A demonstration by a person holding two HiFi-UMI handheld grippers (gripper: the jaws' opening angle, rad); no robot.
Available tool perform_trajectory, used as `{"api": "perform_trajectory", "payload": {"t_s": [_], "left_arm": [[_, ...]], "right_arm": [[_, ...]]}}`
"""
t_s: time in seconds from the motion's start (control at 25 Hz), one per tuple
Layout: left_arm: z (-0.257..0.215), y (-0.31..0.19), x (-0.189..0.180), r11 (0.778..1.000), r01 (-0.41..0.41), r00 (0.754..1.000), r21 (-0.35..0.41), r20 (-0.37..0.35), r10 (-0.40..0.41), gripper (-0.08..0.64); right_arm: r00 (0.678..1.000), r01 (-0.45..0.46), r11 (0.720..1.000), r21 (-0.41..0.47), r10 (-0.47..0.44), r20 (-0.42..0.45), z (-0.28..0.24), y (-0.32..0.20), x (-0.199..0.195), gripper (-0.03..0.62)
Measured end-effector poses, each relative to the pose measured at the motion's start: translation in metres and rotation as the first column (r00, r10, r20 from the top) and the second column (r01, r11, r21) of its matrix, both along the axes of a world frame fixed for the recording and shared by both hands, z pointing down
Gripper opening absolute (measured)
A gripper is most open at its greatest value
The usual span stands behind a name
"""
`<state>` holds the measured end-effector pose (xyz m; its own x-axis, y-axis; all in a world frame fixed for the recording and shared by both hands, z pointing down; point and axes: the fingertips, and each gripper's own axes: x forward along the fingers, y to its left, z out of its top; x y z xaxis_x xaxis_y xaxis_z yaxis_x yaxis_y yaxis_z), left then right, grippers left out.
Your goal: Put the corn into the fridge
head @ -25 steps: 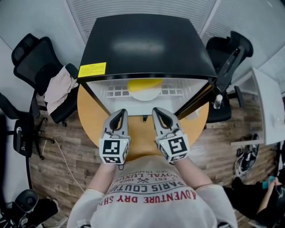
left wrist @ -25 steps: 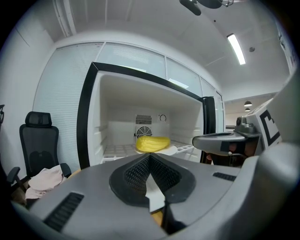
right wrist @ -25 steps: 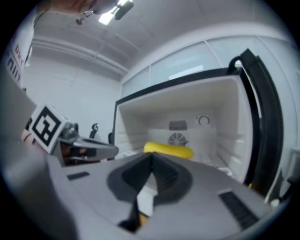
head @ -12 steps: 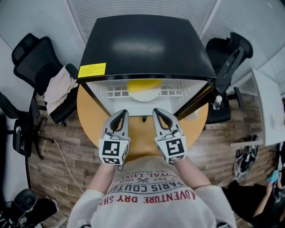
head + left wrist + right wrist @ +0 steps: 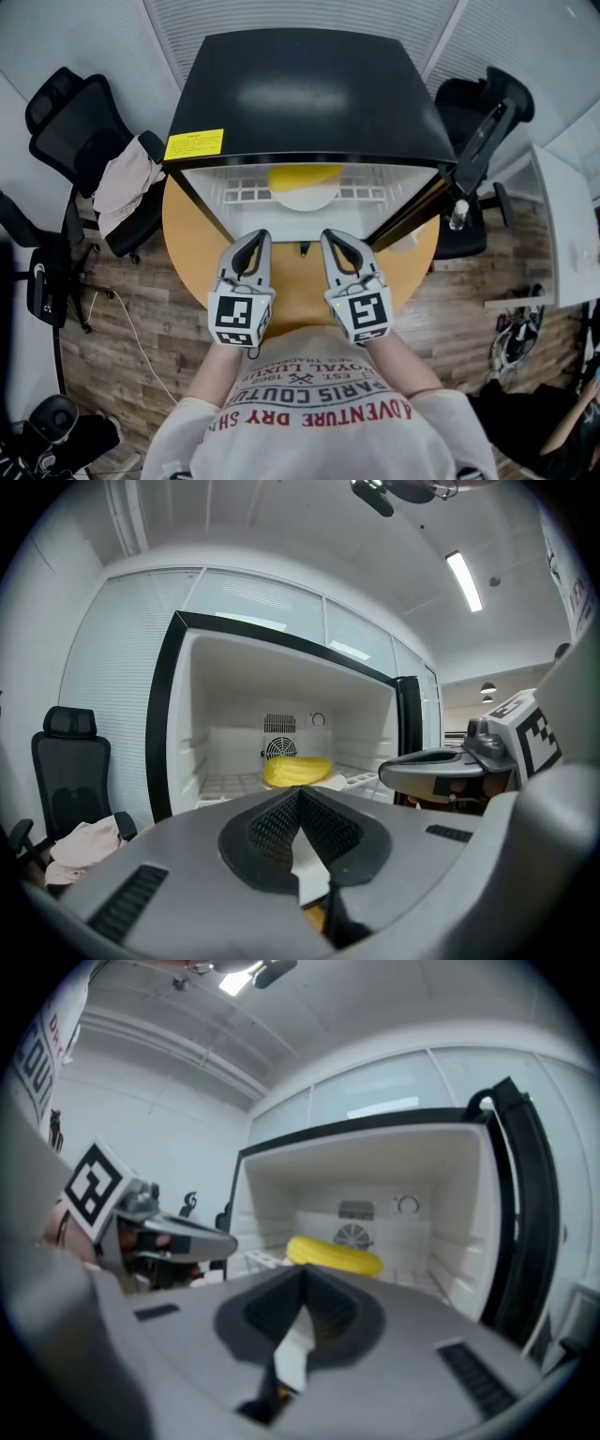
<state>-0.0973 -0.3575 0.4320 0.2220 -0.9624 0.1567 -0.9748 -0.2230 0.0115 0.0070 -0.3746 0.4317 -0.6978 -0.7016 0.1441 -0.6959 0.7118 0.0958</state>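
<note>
The yellow corn (image 5: 305, 174) lies on a white plate (image 5: 307, 200) on the wire shelf inside the open black fridge (image 5: 300, 94). It also shows in the left gripper view as corn (image 5: 298, 771) and in the right gripper view as corn (image 5: 336, 1254), in front of the rear fan. My left gripper (image 5: 255, 237) and right gripper (image 5: 333, 235) hover side by side over the round wooden table (image 5: 192, 244), just short of the fridge opening. Both are shut and hold nothing. Their jaws meet at the tips, as seen on the left gripper (image 5: 298, 793) and the right gripper (image 5: 302, 1275).
The fridge door (image 5: 424, 202) hangs open on the right. A black chair with a pale cloth (image 5: 120, 183) stands at the left, and another black chair (image 5: 478, 122) at the right. A small bottle (image 5: 457, 214) and a white desk (image 5: 562, 225) are also at the right.
Both grippers stay where they were. A person at the lower right edge of the head view has moved mostly out of sight.
</note>
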Motion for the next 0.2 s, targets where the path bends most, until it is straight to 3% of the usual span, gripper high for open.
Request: {"api": "perform_trajectory", "payload": {"t_s": [0.2], "left_arm": [[0.0001,0.0000,0.0039,1.000,-0.010,1.000,-0.004,-0.002,0.010,0.025]], "right_arm": [[1.000,-0.008,1.000,-0.019,0.008,-0.005,0.0050,-0.0016,0.0024,0.028]]}}
